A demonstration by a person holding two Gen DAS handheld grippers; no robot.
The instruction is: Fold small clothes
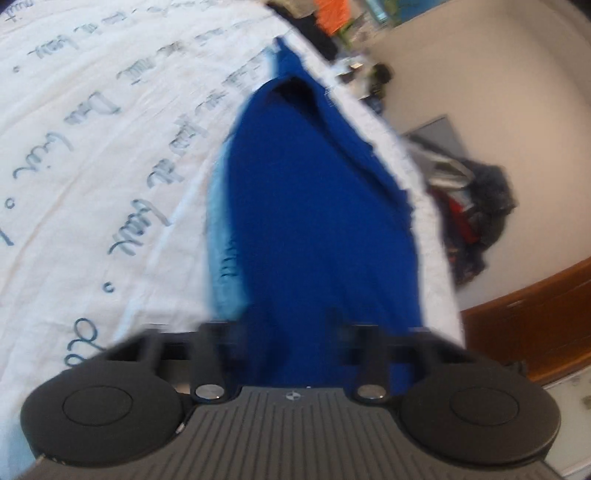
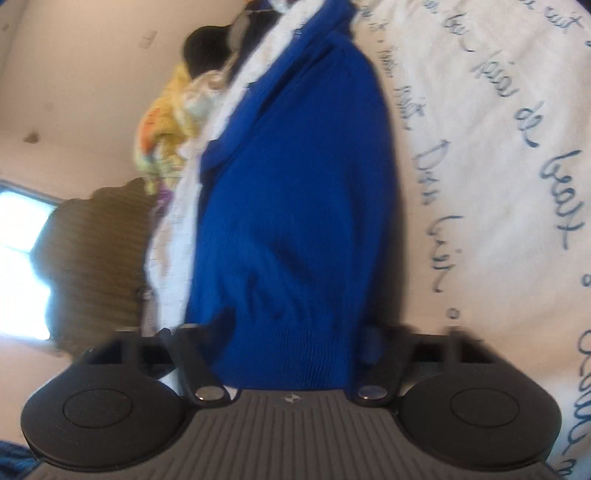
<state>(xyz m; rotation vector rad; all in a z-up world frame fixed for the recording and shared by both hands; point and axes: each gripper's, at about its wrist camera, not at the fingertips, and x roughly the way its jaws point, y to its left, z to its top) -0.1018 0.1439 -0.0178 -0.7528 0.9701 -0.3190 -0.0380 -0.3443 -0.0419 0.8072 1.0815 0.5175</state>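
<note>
A royal-blue knitted garment (image 1: 317, 229) is lying along the edge of a bed, spread over a white sheet printed with blue handwriting (image 1: 92, 155), and running forward from both grippers. The left gripper (image 1: 291, 332) is sitting with its jaws drawn together on the blue knit, which is covering the fingertips; a pale blue layer (image 1: 218, 251) is showing along the cloth's left side in this view only. The right gripper (image 2: 288, 343) is likewise clamped on the garment's ribbed hem (image 2: 295, 362), its fingertips buried in the fabric.

The left wrist view is taking in the far side: a pale wall, a heap of dark and red clothes (image 1: 476, 221) on the floor, an orange item (image 1: 330, 14) near the top and a brown wooden edge (image 1: 535, 325) at the right. The right wrist view is showing a yellow and orange patterned bundle (image 2: 166, 122), a brown textured cushion (image 2: 99, 266), a bright window (image 2: 22, 258) and a black rounded object (image 2: 203, 48).

The printed sheet is offering broad open room on the inward side of the garment; on the other side the bed edge is running just beside the cloth. Both views are blurred.
</note>
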